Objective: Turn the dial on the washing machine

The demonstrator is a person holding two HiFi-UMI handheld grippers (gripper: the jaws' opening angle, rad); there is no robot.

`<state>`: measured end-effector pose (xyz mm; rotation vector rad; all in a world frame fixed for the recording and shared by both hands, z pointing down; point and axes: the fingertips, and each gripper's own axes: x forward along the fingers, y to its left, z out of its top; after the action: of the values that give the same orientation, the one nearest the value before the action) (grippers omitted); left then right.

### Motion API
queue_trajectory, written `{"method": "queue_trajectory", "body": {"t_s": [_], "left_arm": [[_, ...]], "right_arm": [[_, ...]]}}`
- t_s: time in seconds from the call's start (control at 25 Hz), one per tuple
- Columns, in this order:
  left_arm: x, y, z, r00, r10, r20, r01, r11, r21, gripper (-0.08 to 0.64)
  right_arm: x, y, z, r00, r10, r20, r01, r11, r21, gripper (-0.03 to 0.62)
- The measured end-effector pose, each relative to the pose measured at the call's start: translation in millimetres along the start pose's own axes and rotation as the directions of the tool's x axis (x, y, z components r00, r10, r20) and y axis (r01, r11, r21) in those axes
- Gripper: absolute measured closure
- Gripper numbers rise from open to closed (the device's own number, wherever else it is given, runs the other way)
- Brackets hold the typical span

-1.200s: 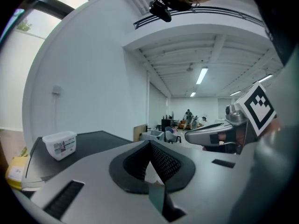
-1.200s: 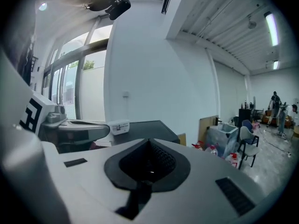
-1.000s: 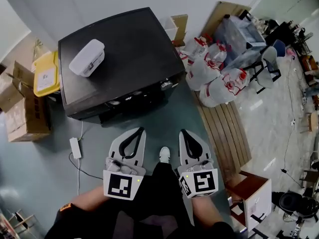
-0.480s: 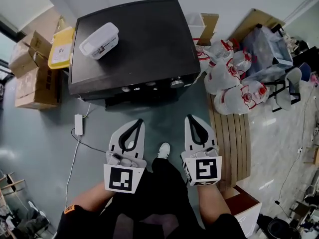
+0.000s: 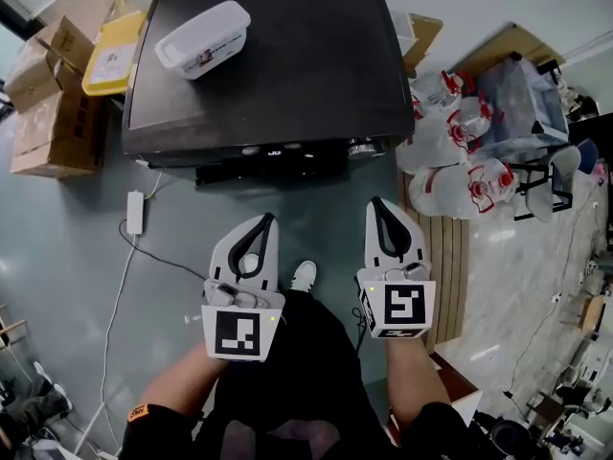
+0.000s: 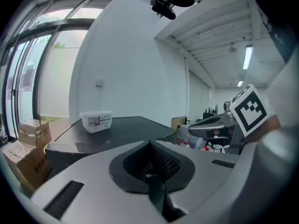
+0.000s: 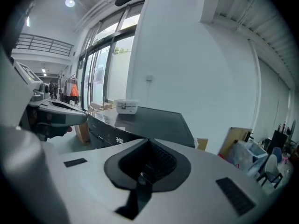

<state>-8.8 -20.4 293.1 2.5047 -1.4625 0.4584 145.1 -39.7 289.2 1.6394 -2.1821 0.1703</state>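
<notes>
l gripper [image 5: 265, 220] + r gripper [image 5: 376, 204]: jaws fully closed, nothing held, side by side, apart from washing machine [image 5: 287, 65]. dial [image 5: 361, 148] on front panel untouched. white tub [image 5: 202, 38] on top.

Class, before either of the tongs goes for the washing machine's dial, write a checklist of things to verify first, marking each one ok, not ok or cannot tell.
1. Clear sight of the dial on the front of the washing machine: ok.
2. Nothing held in the right tongs: ok, nothing sits between the jaws.
3. Right tongs open wide enough to take the dial: not ok, the jaws are together.
4. Nothing held in the left tongs: ok, shut and empty.
5. Tongs at the dial: not ok, both are short of the machine.
6. Dial's setting readable: cannot tell, too small.
</notes>
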Motion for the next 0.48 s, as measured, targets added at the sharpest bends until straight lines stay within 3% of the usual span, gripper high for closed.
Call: {"method": "queue_trajectory", "body": {"t_s": [0.24,0.48], "left_arm": [[20,32,-16,1.0,0.024,0.016,-0.023,0.999,-0.045,0.548],[40,44,-33,1.0,0.015,-0.002,-0.015,0.999,-0.033,0.548]], "right_arm": [[28,10,-23,0.998,-0.038,-0.044,0.039,0.999,0.017,0.575],[51,11,-34,0.997,-0.076,-0.029,0.077,0.996,0.047,0.574]]}}
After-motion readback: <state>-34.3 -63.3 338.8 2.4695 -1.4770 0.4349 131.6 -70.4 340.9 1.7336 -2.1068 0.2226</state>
